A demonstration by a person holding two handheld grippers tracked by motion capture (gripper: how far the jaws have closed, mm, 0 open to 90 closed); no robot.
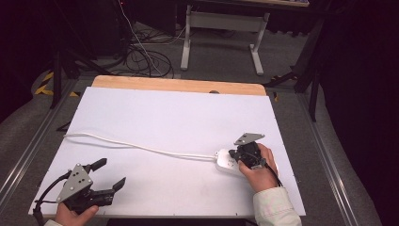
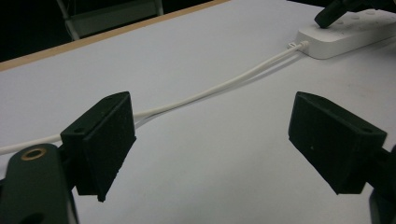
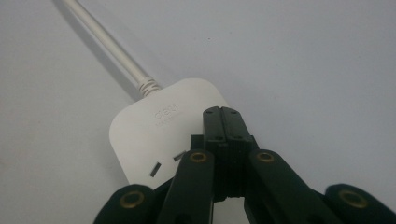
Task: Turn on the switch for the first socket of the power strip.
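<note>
power strip [image 3: 154, 135]: smooth white plastic | tongs [image 3: 223, 114]: matt black | table [image 1: 179, 117]: matt white, wood edge

Power strip [image 1: 227, 161] – white, plain, faint grey embossed logo and dark socket slots seen in the right gripper view [image 3: 161, 130]. Its cord [image 1: 141, 147] – white, light grey ribbed collar where it meets the strip. Table cover [image 1: 179, 122] – plain white-lilac, no pattern; bare wood edge [image 1: 179, 85] tan along the far side. Left gripper [image 1: 111, 175] – matte black jaws, grey three-cornered plate with small dark holes, brass-coloured ring in the left gripper view. Right gripper [image 1: 234, 154] – black, grey plate, brass-ringed pivots. Sleeve [image 1: 275, 207] – pale cream. Floor [image 1: 221, 61] – grey carpet, yellow-black striped tape [image 1: 44, 84] at left. Far desk frame [image 1: 226, 28] – white-grey.
</note>
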